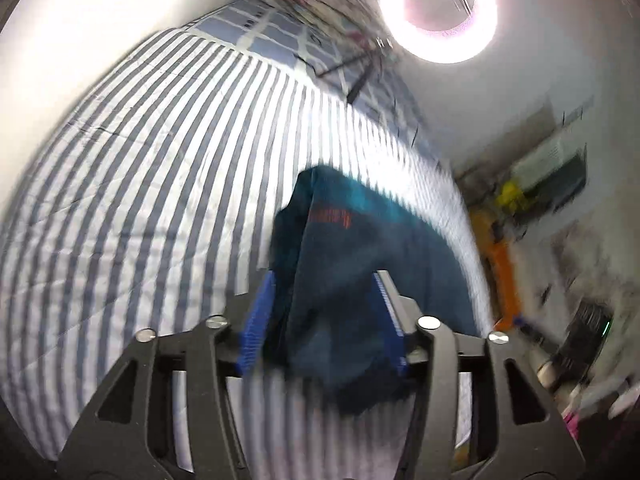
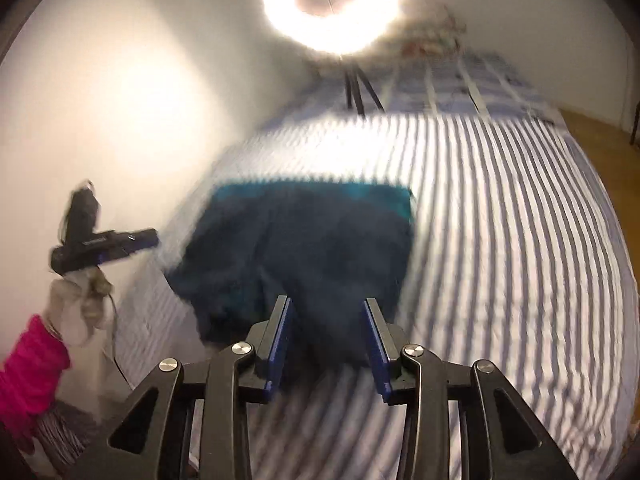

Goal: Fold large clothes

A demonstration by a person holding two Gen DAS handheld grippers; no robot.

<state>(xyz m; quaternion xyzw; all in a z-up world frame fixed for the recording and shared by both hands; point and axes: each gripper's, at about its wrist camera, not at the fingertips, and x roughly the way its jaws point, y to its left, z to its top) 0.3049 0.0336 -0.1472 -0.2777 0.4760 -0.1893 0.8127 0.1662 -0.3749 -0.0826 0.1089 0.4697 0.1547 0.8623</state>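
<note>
A dark teal garment [image 1: 360, 264] with a small red print lies folded on the striped bed sheet [image 1: 140, 200]. In the left wrist view its near edge sits between my left gripper's [image 1: 326, 280] blue pads [image 1: 258, 320], which stand well apart. In the right wrist view the same garment [image 2: 304, 248] lies ahead, with a lighter teal band along its far edge. My right gripper [image 2: 327, 304] is open, its blue pads [image 2: 378, 336] apart on either side of the garment's near edge. The left gripper [image 2: 152, 236] also shows at far left, held in a gloved hand with a pink sleeve.
A bright ring light [image 2: 330, 0] on a tripod stands at the far end of the bed. A blue checked blanket [image 1: 280, 40] lies beyond the striped sheet. White wall [image 2: 100, 100] borders the bed. Cluttered floor items [image 1: 560, 200] and wood floor [image 2: 600, 140] lie beside it.
</note>
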